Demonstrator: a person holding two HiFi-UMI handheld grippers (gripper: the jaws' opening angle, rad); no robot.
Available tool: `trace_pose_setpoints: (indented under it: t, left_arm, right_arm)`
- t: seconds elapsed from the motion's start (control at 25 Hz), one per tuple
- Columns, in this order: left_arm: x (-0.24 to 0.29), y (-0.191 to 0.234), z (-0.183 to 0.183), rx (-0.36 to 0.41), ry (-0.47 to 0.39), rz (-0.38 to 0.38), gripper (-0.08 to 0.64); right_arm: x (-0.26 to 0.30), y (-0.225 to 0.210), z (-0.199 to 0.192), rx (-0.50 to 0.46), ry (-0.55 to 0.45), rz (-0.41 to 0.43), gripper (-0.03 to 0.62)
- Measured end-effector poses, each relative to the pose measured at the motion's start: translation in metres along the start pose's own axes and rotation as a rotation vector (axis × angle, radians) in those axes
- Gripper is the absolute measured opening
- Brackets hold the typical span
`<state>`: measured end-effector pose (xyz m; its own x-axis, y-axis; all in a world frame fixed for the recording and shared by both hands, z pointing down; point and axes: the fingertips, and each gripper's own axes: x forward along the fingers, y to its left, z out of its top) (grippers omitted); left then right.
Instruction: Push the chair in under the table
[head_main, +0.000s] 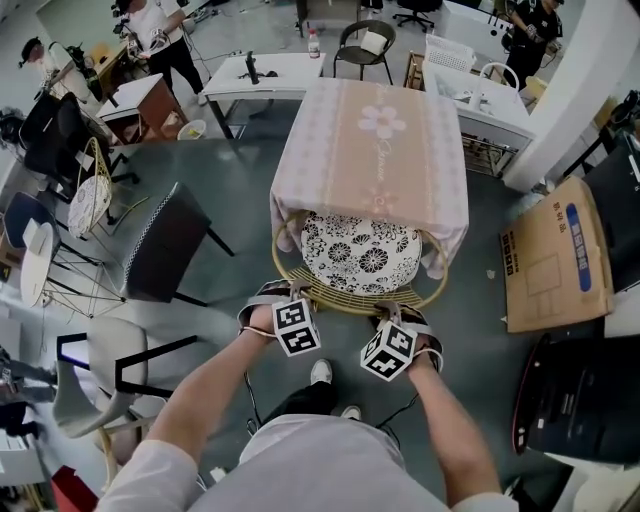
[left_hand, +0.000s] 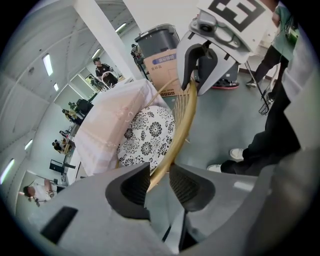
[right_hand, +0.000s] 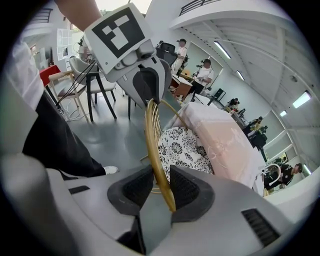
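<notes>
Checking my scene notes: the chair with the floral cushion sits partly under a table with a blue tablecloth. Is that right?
Not quite: the tablecloth is pale pink, not blue, as the head view shows. The chair with the floral cushion does sit partly under it.

Flattened cardboard box (head_main: 555, 262) on grey floor (head_main: 250, 180), right side. Dark padded chair (head_main: 165, 245) left, wire-frame chair (head_main: 88, 205) beyond it, beige chair (head_main: 95, 375) nearer camera. White surface (head_main: 262, 72) at back, bottle (head_main: 314, 42) at its far edge. White pillar (head_main: 575, 85) far right.
</notes>
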<state>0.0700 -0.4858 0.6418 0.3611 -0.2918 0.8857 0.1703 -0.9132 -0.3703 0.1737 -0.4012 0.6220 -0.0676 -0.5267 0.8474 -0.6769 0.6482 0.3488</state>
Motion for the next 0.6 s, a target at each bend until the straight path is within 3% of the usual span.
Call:
trace_pose_setpoints:
  t: [0.36, 0.6]
  left_arm:
    - [0.000, 0.002, 0.003, 0.025, -0.007, -0.006, 0.120]
    - [-0.005, 0.002, 0.002, -0.048, -0.016, 0.051, 0.124]
  right_arm:
    - [-0.002, -0.005, 0.000, 0.021, -0.028, -0.001, 0.100]
    - [-0.011, -0.006, 0.000, 0.119, -0.045, -0.044, 0.106]
